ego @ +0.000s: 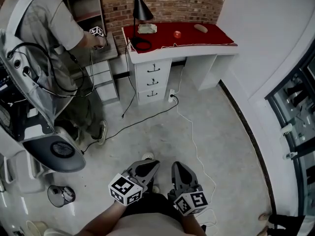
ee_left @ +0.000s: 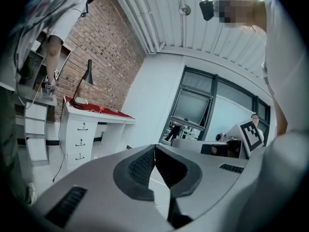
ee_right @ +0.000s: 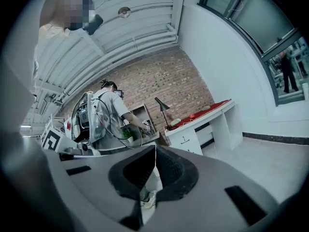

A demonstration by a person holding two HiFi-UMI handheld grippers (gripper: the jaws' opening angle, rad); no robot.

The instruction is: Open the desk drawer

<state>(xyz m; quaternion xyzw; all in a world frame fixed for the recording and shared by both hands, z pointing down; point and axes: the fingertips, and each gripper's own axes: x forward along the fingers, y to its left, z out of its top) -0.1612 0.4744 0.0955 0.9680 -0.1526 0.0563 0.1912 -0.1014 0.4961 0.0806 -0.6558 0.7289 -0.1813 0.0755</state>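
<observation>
3 shut drawers point(ee_left: 82, 141) in left gripper view; right shows fewer.

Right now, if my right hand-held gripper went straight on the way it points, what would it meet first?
Nothing near: bare floor lies ahead of the right hand-held gripper. Farther on, probably the white desk, near its drawers; depth unclear.

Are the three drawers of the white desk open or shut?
Shut: all three drawer fronts sit flush in the desk, none pulled out.

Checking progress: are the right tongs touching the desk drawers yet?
Apart. The head view shows the right tongs far from the desk drawers, with floor between.
</observation>
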